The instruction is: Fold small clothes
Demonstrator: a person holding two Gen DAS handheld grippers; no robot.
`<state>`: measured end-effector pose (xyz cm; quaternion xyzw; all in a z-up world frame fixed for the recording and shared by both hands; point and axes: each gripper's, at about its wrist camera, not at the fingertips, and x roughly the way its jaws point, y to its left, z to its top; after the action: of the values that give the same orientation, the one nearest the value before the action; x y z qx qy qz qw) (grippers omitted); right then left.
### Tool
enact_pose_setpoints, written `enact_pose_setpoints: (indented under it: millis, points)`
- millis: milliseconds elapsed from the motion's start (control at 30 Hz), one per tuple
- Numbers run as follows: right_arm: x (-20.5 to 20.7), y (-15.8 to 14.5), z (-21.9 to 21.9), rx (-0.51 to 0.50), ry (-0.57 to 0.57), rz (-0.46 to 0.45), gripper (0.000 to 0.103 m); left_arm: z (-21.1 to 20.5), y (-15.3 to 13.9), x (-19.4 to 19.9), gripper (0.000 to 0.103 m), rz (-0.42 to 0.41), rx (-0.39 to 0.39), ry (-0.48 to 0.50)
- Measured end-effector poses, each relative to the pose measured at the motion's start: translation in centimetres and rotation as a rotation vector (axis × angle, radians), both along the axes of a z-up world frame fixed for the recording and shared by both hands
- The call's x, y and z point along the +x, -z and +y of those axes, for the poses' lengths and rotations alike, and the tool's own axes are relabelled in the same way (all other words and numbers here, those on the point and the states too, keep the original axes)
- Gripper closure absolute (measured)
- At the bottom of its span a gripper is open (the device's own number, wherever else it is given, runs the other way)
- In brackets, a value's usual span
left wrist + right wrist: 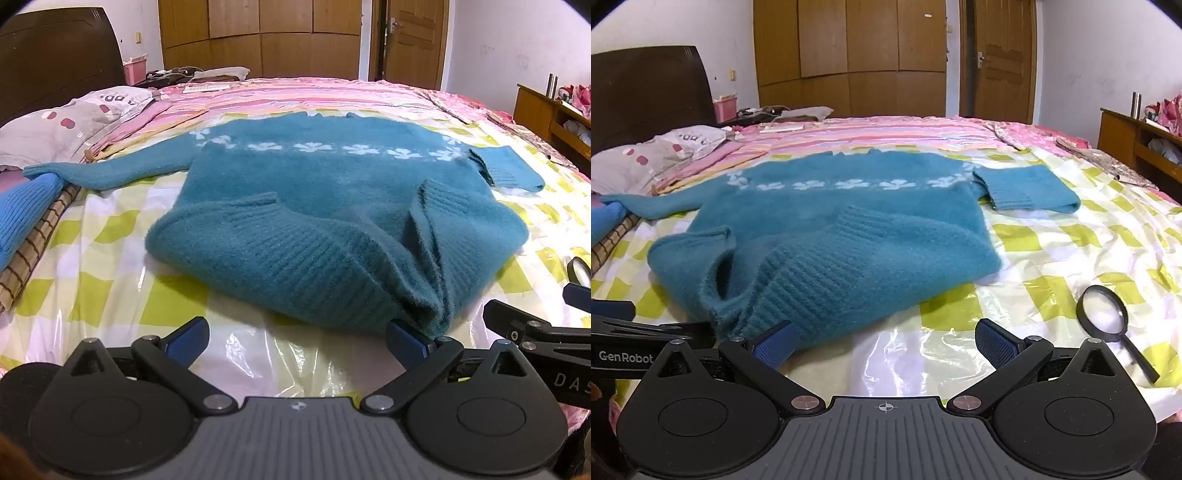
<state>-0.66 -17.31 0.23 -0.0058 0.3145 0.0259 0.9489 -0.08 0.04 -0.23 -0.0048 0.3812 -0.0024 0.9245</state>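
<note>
A teal knit sweater (332, 192) with a band of white flowers lies flat on the bed, its ribbed hem rumpled at the near edge. One sleeve (110, 171) stretches out to the left. The other sleeve (1027, 188) lies short at the right, cuff showing. My left gripper (297, 341) is open just in front of the hem, and its right fingertip (406, 339) sits at the edge of the fabric. My right gripper (884, 343) is open too, its left fingertip (774, 345) against the hem (820, 295). Nothing is between either pair of jaws.
Shiny plastic sheet with yellow-green checks (1052, 240) covers the bed. A black magnifying glass (1104, 314) lies at the near right. A blue knit garment (22, 214) and a brown checked mat (33, 251) lie at the left, with pillows (66, 125) behind. A wooden cabinet (546, 110) stands right.
</note>
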Motion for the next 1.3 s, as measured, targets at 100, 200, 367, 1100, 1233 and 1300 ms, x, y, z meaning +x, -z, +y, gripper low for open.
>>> enact_pose_setpoints:
  millis: [100, 200, 367, 1100, 1233, 1300]
  points:
    - [-0.03, 0.05, 0.05, 0.006, -0.008, -0.001, 0.0, 0.02, -0.07, 0.02, 0.0, 0.003, -0.004, -0.002]
    - [-0.23, -0.01, 0.18, 0.009, -0.024, -0.01, 0.0, 0.1, -0.12, 0.1, 0.0, 0.005, -0.009, -0.007]
    - [-0.44, -0.13, 0.32, 0.022, -0.039, -0.027, 0.0, 0.31, -0.09, 0.09, 0.0, 0.004, -0.019, -0.012]
    - [-0.26, -0.53, 0.74, -0.005, -0.045, -0.025, 0.0, 0.6, -0.06, 0.31, 0.0, 0.011, -0.045, -0.015]
    - [-0.15, -0.47, 0.72, -0.008, -0.035, -0.015, 0.0, 0.64, 0.0, 0.41, 0.0, 0.012, -0.049, -0.012]
    - [-0.11, -0.46, 0.78, -0.013, -0.033, -0.014, 0.0, 0.67, 0.06, 0.44, 0.0, 0.014, -0.048, -0.011]
